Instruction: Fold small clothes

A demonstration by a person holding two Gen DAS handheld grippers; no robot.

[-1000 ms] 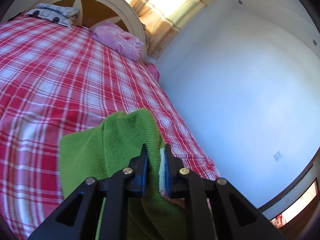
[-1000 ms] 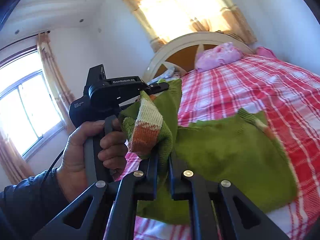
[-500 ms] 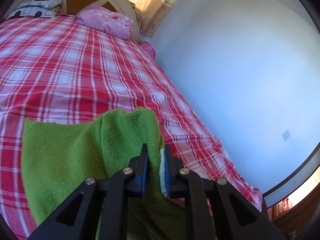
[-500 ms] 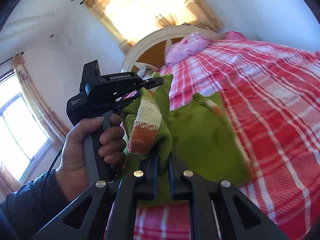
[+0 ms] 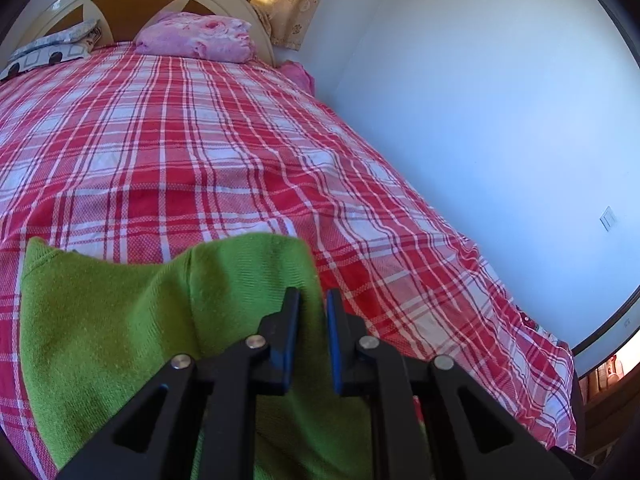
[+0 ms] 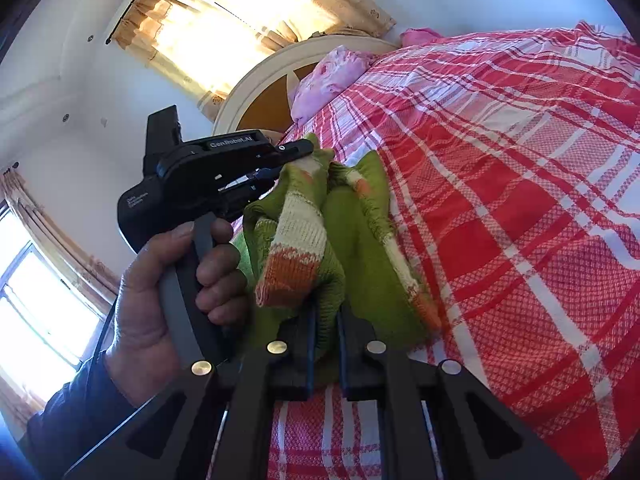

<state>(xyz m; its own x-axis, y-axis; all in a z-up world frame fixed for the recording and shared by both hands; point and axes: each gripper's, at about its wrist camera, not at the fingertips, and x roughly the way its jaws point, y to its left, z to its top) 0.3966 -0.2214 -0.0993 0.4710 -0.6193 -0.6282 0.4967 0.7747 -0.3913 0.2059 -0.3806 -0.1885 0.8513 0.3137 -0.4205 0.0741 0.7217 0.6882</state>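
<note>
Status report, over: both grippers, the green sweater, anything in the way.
Left gripper shut on green sweater. Right gripper shut on its striped cuff. Sweater bunched between them over plaid bedspread. Nothing in the way.

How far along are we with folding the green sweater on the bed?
Early to midway. Done: the green sweater lies partly on the plaid bedspread. In hand: the left gripper and the right gripper are both shut on knit fabric, and the striped cuff is bunched up between them. Left: no neat folded bundle shows, so finishing the fold, flattening it and letting go remain.
</note>
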